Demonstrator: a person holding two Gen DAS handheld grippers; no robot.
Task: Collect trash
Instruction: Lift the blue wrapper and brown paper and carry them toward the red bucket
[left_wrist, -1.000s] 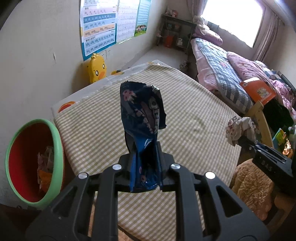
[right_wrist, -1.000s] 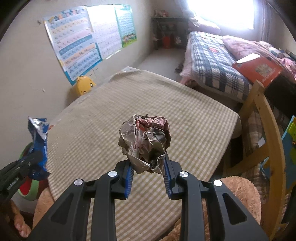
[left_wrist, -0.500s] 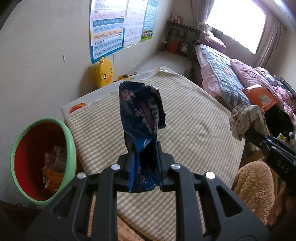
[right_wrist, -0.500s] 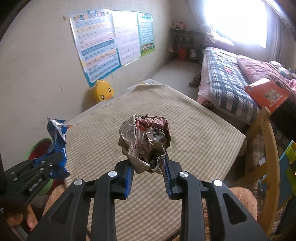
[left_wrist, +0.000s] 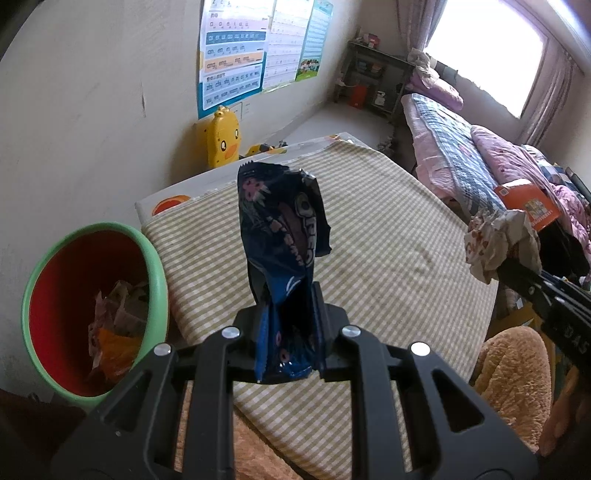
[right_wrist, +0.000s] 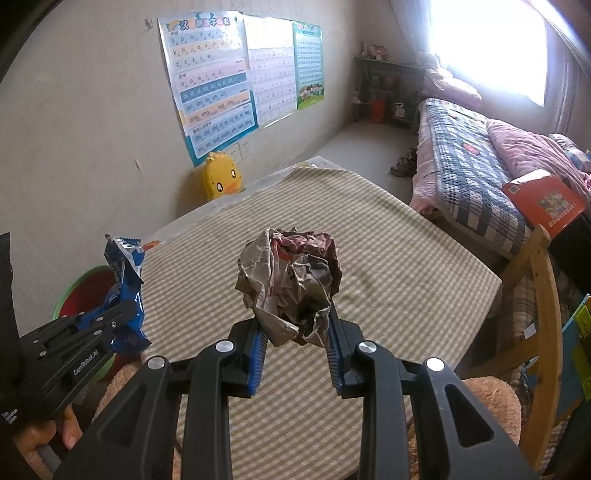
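Left wrist view
- Left tool (left_wrist: 286, 328): pinching the blue snack wrapper (left_wrist: 282, 236), upright at frame centre.
- Bin (left_wrist: 155, 273): lower left; now larger and nearer than a second ago, trash visible inside.
- Meaning: wrapper is closing on the drop, not yet over the rim.

Right wrist view
- Right tool (right_wrist: 295, 341): clamped on the crumpled paper ball (right_wrist: 290, 277), centre frame above the checked table (right_wrist: 406, 277).
- Change: wrapper at left edge has drawn closer; paper likely follows.

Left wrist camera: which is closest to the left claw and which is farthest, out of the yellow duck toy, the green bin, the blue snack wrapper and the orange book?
1. Blue snack wrapper: pinched in the left claw.
2. Green bin: low on the left, beside the table.
3. Yellow duck toy: by the wall, past the table's far end.
4. Orange book: on the bed, far right.
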